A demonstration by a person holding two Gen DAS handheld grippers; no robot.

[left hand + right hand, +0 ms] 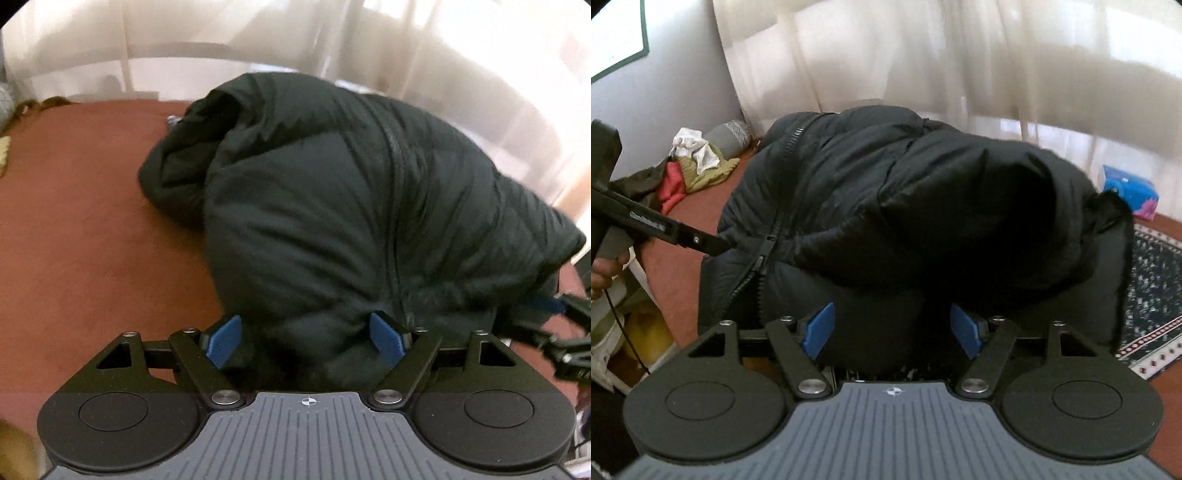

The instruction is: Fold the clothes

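My black puffer jacket (886, 192) lies on the rust-red bedspread (92, 221). My pads (223, 341) are blue. Lower right in my right view: a navy rug (1152, 288) speckled white; upper left, red, olive and white clothes (690, 162).

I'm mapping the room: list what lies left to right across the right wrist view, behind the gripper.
Left gripper → clothes pile → black jacket → blue packet → patterned rug.
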